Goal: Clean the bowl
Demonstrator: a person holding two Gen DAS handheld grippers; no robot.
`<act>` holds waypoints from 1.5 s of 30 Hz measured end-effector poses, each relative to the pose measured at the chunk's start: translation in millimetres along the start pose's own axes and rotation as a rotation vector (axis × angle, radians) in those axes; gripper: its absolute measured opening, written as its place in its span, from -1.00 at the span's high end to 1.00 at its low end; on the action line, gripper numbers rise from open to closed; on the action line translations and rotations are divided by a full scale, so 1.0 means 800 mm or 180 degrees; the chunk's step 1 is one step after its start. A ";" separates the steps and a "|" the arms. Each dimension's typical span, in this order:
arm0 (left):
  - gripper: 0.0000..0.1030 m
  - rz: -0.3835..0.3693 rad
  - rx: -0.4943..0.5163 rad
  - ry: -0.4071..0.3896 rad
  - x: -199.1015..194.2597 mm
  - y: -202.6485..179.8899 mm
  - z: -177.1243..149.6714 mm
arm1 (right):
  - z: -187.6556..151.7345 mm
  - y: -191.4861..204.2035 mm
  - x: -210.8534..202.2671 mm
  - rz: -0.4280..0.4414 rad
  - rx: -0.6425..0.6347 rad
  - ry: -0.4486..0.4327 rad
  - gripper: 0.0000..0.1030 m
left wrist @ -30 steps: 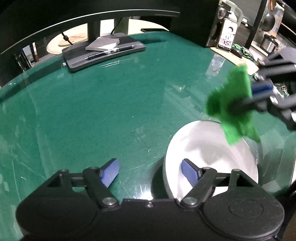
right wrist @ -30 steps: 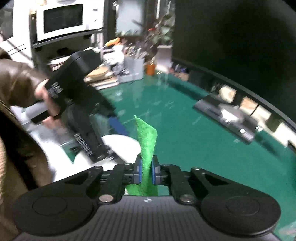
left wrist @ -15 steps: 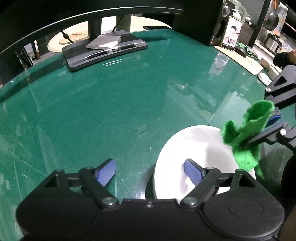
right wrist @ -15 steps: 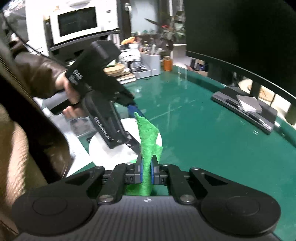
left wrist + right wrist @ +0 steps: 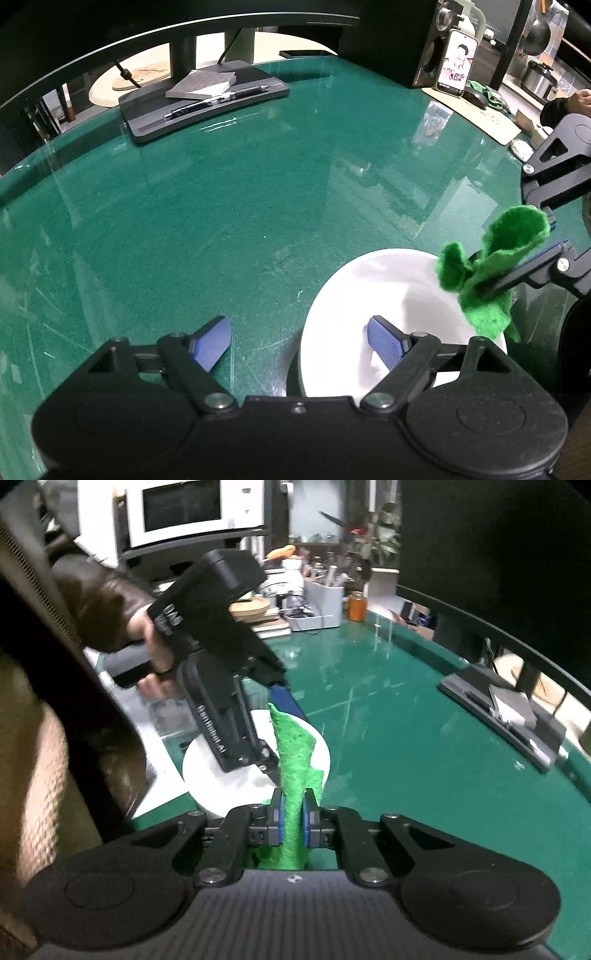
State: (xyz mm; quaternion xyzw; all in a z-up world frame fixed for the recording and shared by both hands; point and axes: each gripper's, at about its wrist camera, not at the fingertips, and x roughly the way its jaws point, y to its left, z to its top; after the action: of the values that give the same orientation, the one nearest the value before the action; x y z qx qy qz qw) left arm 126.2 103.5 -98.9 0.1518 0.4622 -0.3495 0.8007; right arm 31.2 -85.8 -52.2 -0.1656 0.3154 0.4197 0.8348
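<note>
A white bowl stands on the green glass table near its front edge. My left gripper is open and straddles the bowl's left rim, one blue pad inside, the other outside over the table; neither pad presses on it. My right gripper pinches a green cloth that sticks up between its pads, and its jaws are opening slightly. In the left wrist view the cloth hangs just over the bowl's right rim. The right wrist view shows the bowl beyond the cloth, partly hidden by the left gripper.
A dark monitor base with a notebook and pens sits at the table's far side. A phone leans on a speaker at the back right. A person's hand holds the left gripper. An orange jar and clutter stand behind it.
The right gripper with the green cloth has come down and nearer, from above the bowl's far side to just over its right rim, and has rolled a little. The left gripper has stayed put.
</note>
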 end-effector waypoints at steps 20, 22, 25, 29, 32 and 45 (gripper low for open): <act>-0.60 0.0021 0.0000 0.0042 0.000 -0.006 -0.001 | 0.005 0.004 0.009 -0.0195 -0.0033 -0.0021 0.81; -0.61 0.0023 -0.0002 0.0040 0.000 -0.007 -0.002 | 0.007 0.003 0.011 -0.0228 -0.0041 -0.0012 0.81; -0.62 0.0051 -0.0034 0.0014 0.000 -0.008 -0.003 | 0.005 0.009 0.006 -0.0188 -0.0031 0.0029 0.81; -0.62 0.0074 -0.0066 -0.0004 0.000 -0.008 -0.003 | 0.000 0.024 -0.007 -0.0018 -0.0099 0.0103 0.81; -0.62 0.0081 -0.0070 0.0002 0.000 -0.009 -0.003 | 0.002 0.021 -0.005 -0.0063 -0.0112 0.0094 0.81; -0.64 0.0142 -0.0152 -0.0015 0.000 -0.007 -0.004 | 0.004 0.031 -0.002 -0.0128 -0.0048 0.0100 0.82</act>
State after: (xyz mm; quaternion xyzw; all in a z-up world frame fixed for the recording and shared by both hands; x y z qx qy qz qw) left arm 120.6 101.4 -99.8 0.1421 0.4651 -0.3207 0.8128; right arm 11.6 -70.3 -48.6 -0.1847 0.3219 0.4026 0.8368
